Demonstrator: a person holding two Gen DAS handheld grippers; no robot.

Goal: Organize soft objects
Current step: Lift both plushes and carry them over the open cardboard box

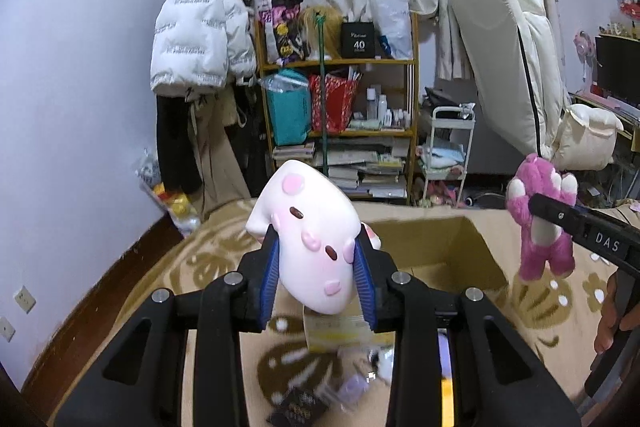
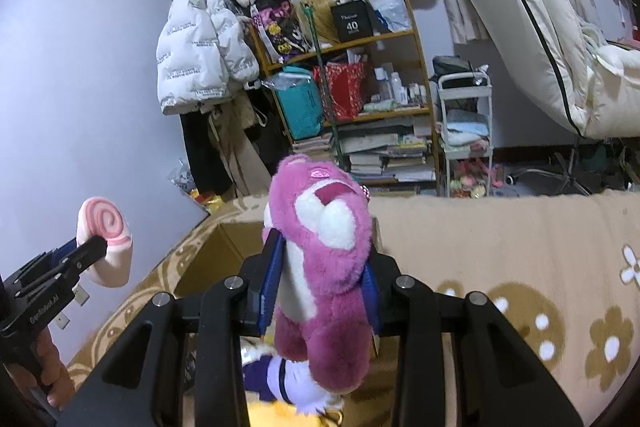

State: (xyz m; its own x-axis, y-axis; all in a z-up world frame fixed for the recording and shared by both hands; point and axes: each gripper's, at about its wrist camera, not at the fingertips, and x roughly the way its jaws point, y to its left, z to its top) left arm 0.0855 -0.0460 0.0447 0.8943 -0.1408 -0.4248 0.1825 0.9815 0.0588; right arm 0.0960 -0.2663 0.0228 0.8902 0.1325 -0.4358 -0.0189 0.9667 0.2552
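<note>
My left gripper (image 1: 316,251) is shut on a white and pink plush toy (image 1: 312,227) and holds it in the air before an open cardboard box (image 1: 452,247) on the flowered blanket. The same toy shows in the right wrist view (image 2: 106,243) at the far left. My right gripper (image 2: 324,263) is shut on a magenta plush bear (image 2: 324,247), held above the box (image 2: 208,259). The bear also shows in the left wrist view (image 1: 540,215), hanging to the right of the box.
More soft items lie on the blanket below the grippers: a purple, white and yellow plush (image 2: 288,383) and small packets (image 1: 344,335). A cluttered wooden shelf (image 1: 340,95), a hanging white jacket (image 1: 200,27) and a small white cart (image 1: 448,155) stand beyond the bed.
</note>
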